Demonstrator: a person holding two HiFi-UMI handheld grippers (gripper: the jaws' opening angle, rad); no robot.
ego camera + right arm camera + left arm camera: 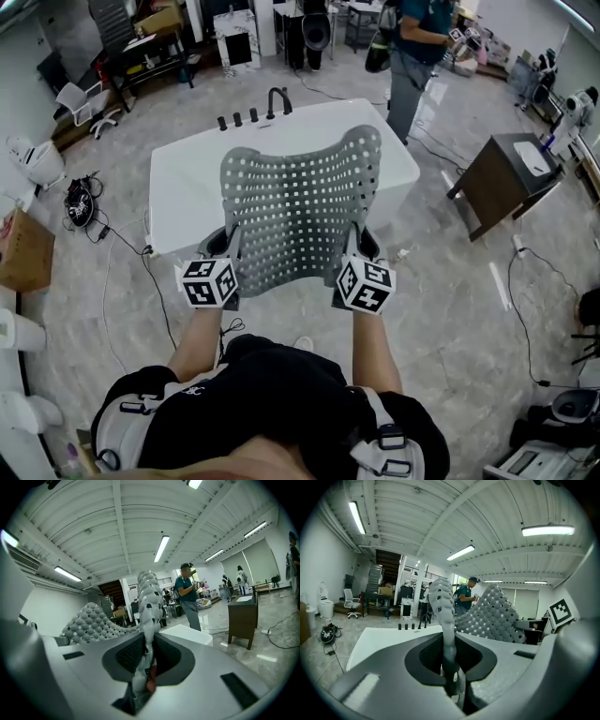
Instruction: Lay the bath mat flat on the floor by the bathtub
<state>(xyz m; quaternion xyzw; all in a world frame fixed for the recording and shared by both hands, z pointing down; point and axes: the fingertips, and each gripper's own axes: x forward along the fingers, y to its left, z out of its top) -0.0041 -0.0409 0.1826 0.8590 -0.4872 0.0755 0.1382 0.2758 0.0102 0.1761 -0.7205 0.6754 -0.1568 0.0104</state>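
Observation:
A grey perforated bath mat [298, 208] hangs spread in the air in front of the white bathtub [187, 173], sagging in the middle. My left gripper [225, 246] is shut on the mat's near left corner, and the mat's edge [443, 620] rises upright from between its jaws. My right gripper [361, 246] is shut on the near right corner, where the mat [149, 606] stands up between the jaws. The far corners curl upward. The tub's black taps [253, 111] show beyond the mat.
A person [415, 56] stands behind the tub at its right end. A dark wooden cabinet [506, 178] stands to the right. Cables [122, 244] run over the marble floor to the left. A cardboard box [23, 251] sits at far left, desks and chairs at the back.

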